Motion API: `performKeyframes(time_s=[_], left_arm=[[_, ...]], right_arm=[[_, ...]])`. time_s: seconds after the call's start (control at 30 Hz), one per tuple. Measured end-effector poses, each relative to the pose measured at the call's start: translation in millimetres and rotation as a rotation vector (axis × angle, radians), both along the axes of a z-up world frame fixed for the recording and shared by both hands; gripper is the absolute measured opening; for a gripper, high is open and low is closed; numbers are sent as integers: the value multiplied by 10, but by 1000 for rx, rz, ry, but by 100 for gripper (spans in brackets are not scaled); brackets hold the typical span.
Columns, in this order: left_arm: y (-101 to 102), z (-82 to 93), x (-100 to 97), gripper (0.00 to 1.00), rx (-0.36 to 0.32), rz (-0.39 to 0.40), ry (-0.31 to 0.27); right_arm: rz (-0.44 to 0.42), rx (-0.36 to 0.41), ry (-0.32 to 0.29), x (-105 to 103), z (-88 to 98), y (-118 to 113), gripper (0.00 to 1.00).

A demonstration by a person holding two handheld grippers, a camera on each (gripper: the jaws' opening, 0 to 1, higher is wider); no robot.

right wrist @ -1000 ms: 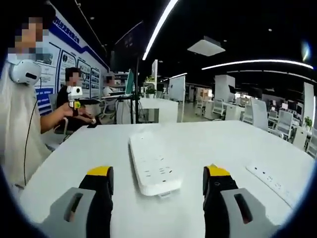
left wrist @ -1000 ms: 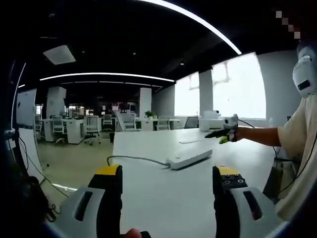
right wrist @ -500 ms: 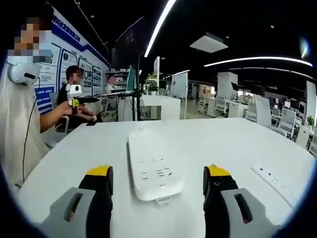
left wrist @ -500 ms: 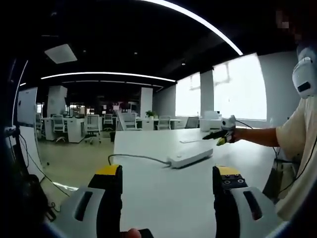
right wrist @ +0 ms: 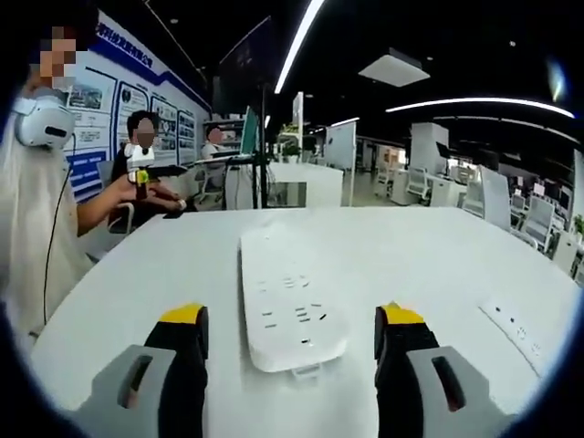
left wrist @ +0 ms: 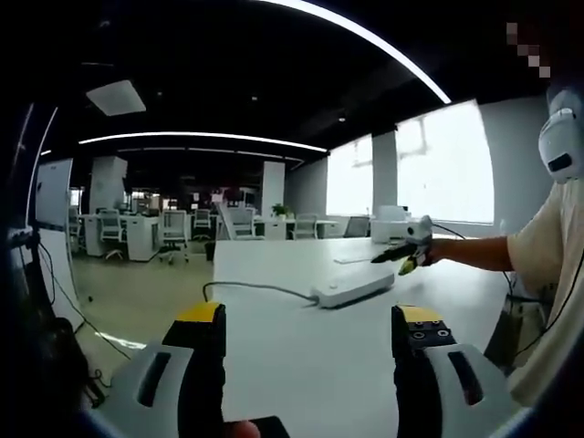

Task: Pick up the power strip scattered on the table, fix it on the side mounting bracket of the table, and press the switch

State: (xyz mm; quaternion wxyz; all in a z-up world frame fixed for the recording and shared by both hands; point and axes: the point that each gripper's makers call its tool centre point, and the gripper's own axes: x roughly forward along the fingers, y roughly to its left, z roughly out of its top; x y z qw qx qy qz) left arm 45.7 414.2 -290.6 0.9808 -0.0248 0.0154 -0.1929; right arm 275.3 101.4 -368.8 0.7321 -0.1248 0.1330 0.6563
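Between the right gripper's point(right wrist: 288, 342) spread, empty jaws, at 12 o'clock in the right gripper view, lies the white strip point(right wrist: 290, 306), flat on the table point(right wrist: 411, 255) with its sockets up and its near end just ahead of the yellow tips. Judging by that, the step in hand is the pick-up. To do it well, I would lower the jaws so they straddle the strip's near end across its narrow width, keep them square to its long sides, and close only once both tips are below its top face; a skewed bite would likely twist the smooth casing out. A second strip point(right wrist: 516, 330) sits well apart at 3 o'clock and should be left alone.

Nearer the left gripper point(left wrist: 305, 327), whose jaws also stand apart with nothing between them, bare tabletop runs ahead. Farther out, at 12 to 1 o'clock in the left gripper view, the same strip shows with its cable point(left wrist: 260, 289) trailing toward 11 o'clock; mind that lead when lifting. The side bracket cannot be made out.
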Motion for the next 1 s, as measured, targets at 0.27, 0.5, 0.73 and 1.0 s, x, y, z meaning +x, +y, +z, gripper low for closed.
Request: performKeyframes(time_s=[0.27,0.5,0.73,1.0], left_arm=[[31,-11,-19,78,-4,9,1],[61,-17,-27,77,-8,17,1],[75,-33,-33,77,-9,19,5],[113,-40,-56,77,-13,28,5]], right_arm=[[3,-24,5,15,-123,25,69],[6,-20,21,12,-196,56,69],[13,-6,34,7,-229,100,66],[7,-14,32,16,-270,113,51]])
